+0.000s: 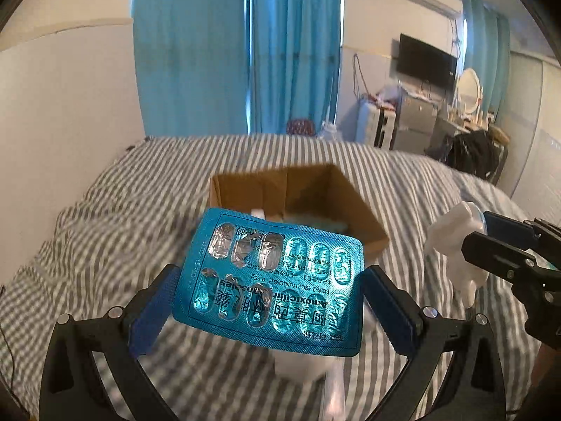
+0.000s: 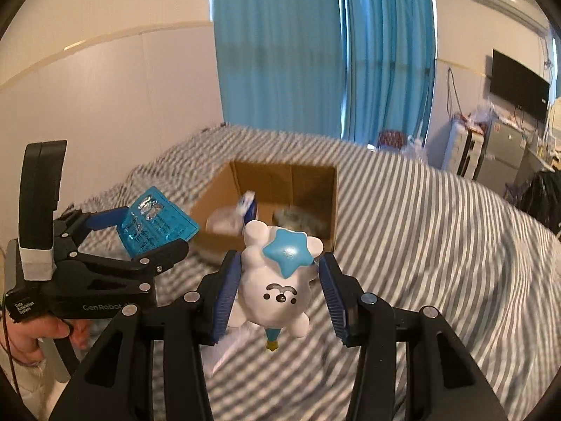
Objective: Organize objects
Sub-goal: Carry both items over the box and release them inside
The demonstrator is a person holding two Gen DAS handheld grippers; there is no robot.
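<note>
My left gripper (image 1: 270, 294) is shut on a blue pill blister pack (image 1: 273, 280), held above the striped bed just short of an open cardboard box (image 1: 350, 203). The pack also shows in the right wrist view (image 2: 157, 224), with the left gripper (image 2: 140, 235) at the left. My right gripper (image 2: 280, 287) is shut on a white cloud-shaped toy with a blue star (image 2: 277, 280), held above the bed in front of the box (image 2: 315, 182). The toy shows in the left wrist view (image 1: 455, 245) at the right, in the right gripper (image 1: 491, 238). The box holds several items, blurred.
A grey-and-white striped bed cover (image 1: 87, 238) fills the lower part of both views. Blue curtains (image 1: 245, 52) hang behind the bed. A white object (image 1: 301, 365) lies under the pack. Furniture and a wall TV (image 1: 426, 59) stand at the far right.
</note>
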